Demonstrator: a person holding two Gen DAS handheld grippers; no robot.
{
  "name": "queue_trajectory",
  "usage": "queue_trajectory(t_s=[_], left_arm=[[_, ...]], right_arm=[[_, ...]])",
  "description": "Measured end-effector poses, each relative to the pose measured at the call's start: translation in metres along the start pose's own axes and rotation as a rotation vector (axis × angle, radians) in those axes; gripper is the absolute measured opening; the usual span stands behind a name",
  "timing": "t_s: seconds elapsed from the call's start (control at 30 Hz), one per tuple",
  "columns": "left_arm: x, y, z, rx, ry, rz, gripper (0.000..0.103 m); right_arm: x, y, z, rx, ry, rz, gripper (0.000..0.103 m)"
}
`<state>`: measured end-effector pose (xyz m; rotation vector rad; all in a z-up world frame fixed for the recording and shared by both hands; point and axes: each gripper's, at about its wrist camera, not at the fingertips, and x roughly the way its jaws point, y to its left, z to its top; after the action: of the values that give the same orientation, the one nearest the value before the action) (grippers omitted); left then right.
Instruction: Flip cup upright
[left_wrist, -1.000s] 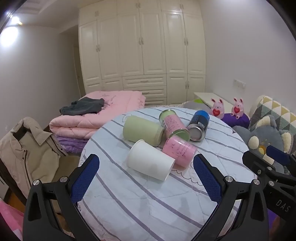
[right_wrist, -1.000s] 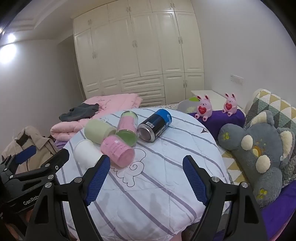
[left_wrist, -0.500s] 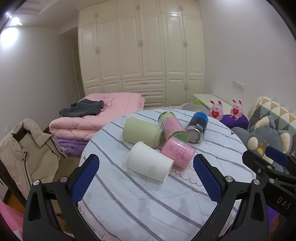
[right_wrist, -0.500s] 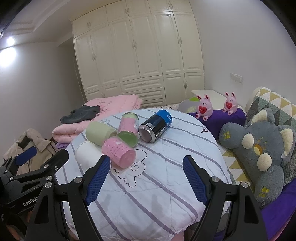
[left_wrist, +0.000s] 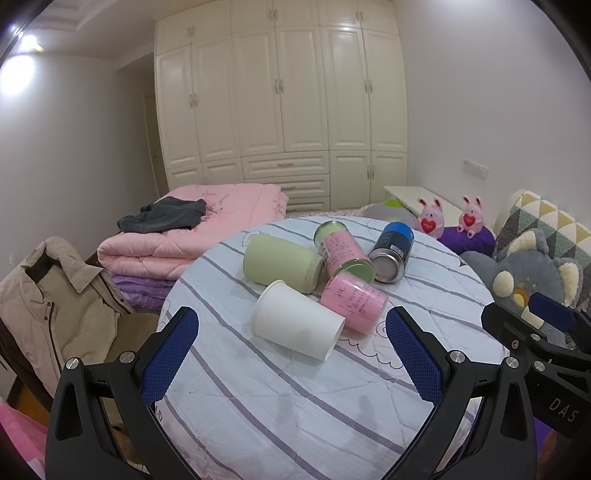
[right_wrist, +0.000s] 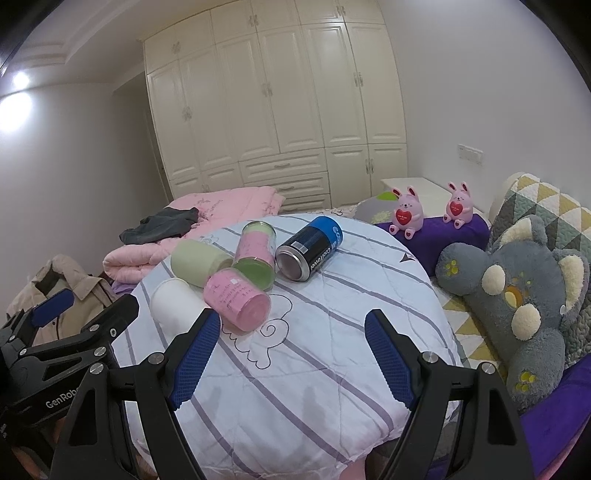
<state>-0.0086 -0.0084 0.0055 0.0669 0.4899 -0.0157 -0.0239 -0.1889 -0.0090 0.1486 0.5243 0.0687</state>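
Several cups and cans lie on their sides on a round table with a striped cloth. A white paper cup lies nearest, also in the right wrist view. Beside it are a pink cup, a light green cup, a pink-and-green can and a dark blue can. My left gripper is open and empty, just short of the white cup. My right gripper is open and empty, over the cloth right of the pink cup.
A folded pink quilt with a grey garment lies behind the table. A beige jacket hangs at the left. A grey plush toy, a patterned cushion and two pink bunny figures sit at the right. White wardrobes line the far wall.
Both views have tilted up slightly, so the table and cups sit a little lower and the wardrobe shows more. The cups have not moved and both grippers stay open.
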Motion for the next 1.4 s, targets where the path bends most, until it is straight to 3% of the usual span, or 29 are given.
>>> queue_trajectory(t_s=[0.9, 1.17, 1.4], left_arm=[[0.006, 0.013, 0.005, -0.035, 0.049, -0.004, 0.102], [0.019, 0.041, 0.002, -0.071, 0.118, 0.095, 0.102], [0.026, 0.075, -0.007, -0.127, 0.178, 0.176, 0.102]], right_arm=[[0.002, 0.012, 0.014, -0.042, 0.052, -0.029, 0.082], [0.030, 0.033, 0.027, -0.063, 0.143, 0.070, 0.082], [0.064, 0.072, 0.020, -0.173, 0.264, 0.169, 0.082]])
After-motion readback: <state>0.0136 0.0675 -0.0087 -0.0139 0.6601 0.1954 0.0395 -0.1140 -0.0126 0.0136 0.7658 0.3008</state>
